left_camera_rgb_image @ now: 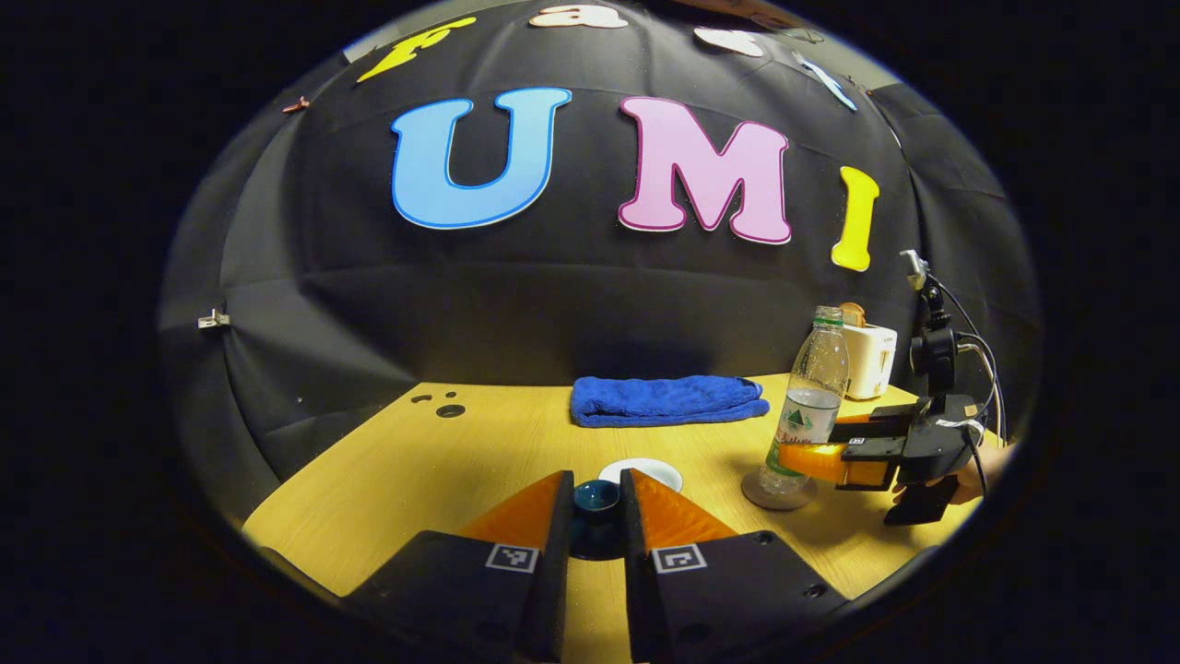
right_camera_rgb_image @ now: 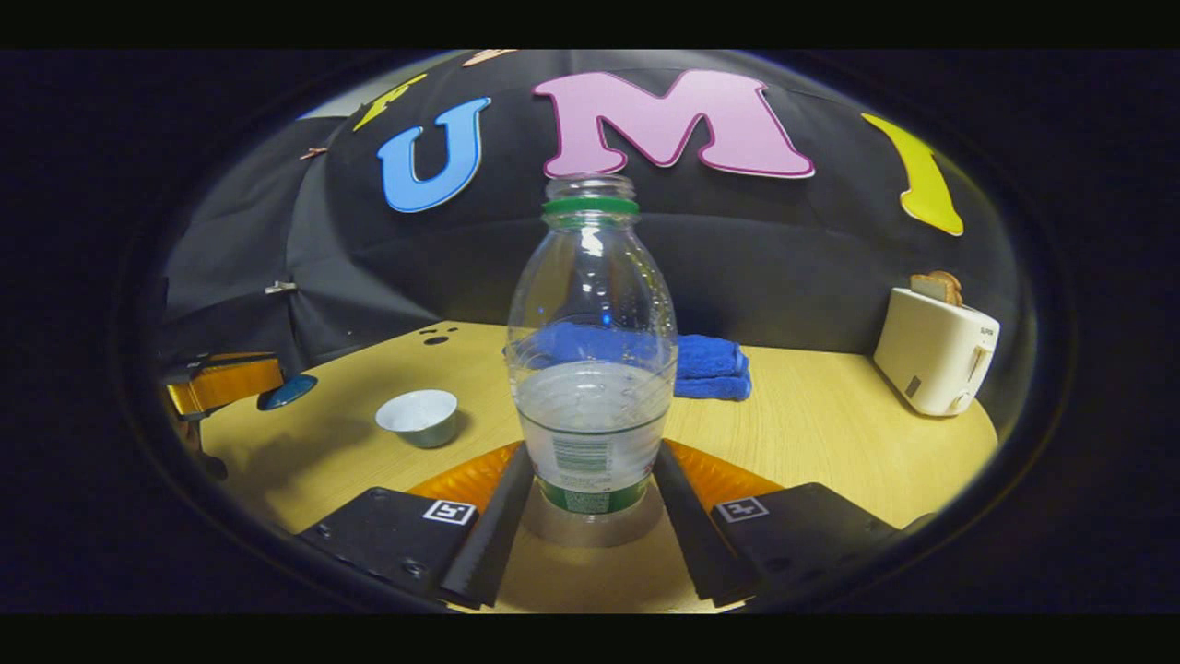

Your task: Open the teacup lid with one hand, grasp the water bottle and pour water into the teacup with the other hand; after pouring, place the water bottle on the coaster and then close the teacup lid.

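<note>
The left gripper (left_camera_rgb_image: pixel 595 516) is seen nearest in the left gripper view, its fingers pinched on the dark blue teacup lid (left_camera_rgb_image: pixel 595 498), which is held above the wooden bench (left_camera_rgb_image: pixel 442 461). Just beyond the lid a white teacup (left_camera_rgb_image: pixel 645 472) is seen, uncovered, near the middle of the bench. In the right gripper view the right gripper (right_camera_rgb_image: pixel 590 516) is closed on the lower body of the water bottle (right_camera_rgb_image: pixel 590 369), which is held upright and partly filled, standing on a round coaster (right_camera_rgb_image: pixel 590 530) toward the bench's front edge. A folded blue towel (left_camera_rgb_image: pixel 666 400) is laid along the back edge, and a white toaster (right_camera_rgb_image: pixel 936 350) is set at the back right corner.
</note>
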{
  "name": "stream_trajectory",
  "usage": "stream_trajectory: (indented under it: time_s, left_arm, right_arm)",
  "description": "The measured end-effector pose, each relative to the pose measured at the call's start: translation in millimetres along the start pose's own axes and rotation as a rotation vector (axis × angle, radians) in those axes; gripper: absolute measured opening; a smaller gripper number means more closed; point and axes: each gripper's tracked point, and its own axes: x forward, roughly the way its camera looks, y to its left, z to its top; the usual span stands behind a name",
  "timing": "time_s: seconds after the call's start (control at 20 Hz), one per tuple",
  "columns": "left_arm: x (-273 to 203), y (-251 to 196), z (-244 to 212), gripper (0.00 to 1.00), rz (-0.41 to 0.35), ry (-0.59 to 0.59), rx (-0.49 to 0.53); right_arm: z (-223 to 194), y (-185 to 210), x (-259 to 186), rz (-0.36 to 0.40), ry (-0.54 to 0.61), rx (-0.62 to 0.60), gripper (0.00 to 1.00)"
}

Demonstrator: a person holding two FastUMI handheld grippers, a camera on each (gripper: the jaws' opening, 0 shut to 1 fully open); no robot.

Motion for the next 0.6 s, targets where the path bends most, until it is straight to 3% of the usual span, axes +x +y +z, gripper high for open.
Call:
stream_trajectory:
  time_s: [0.15, 0.2, 0.3, 0.6]
  left_arm:
    - [5, -7, 2, 0.30, -0.018, -0.010, 0.002]
    - [8, -10, 3, 0.34, -0.024, -0.014, 0.002]
    - [15, -15, 5, 0.30, -0.036, -0.025, 0.003]
    - [56, -26, 1, 0.27, -0.056, -0.043, 0.025]
  right_arm:
    - [-9, 1, -3, -0.002, 0.017, 0.006, 0.81]
    - [-13, 1, -6, -0.004, 0.025, 0.009, 0.86]
    - [-17, 0, -9, -0.007, 0.034, 0.028, 0.90]
    - [-32, 1, -41, -0.055, 0.052, 0.125, 0.93]
